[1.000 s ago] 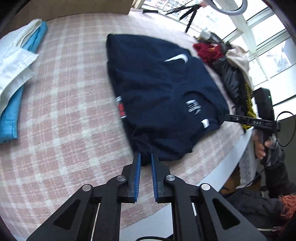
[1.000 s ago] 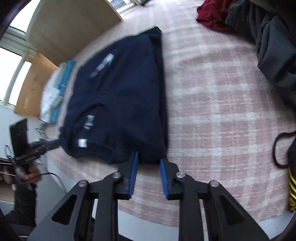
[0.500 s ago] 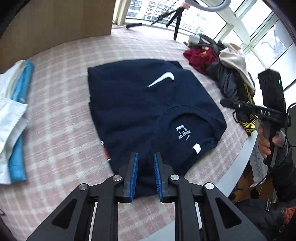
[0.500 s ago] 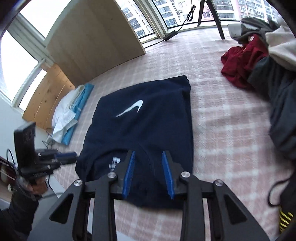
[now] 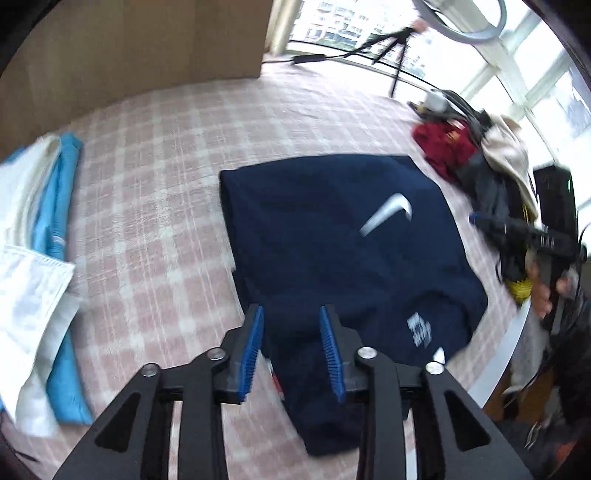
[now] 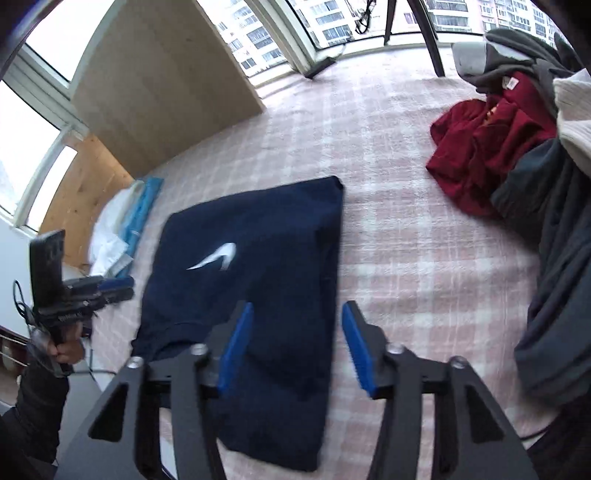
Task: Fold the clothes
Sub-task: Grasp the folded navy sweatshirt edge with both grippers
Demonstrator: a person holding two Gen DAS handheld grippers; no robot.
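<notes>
Flat daylight pours in from the tall windows (image 6: 332, 26) behind the pink checked bedspread (image 5: 155, 206), blowing the panes out to near white and leaving only soft shadows beneath the folded navy T-shirt (image 5: 332, 251). In the left wrist view, motion blur smears the checks, the white swoosh on the shirt and the pile of clothes (image 5: 476, 155) beside the windows. The right wrist view is crisper, though the shirt's edges still streak. Both fisheye frames bend the wooden panel (image 6: 159, 88) left of the windows and darken to black at the corners.
</notes>
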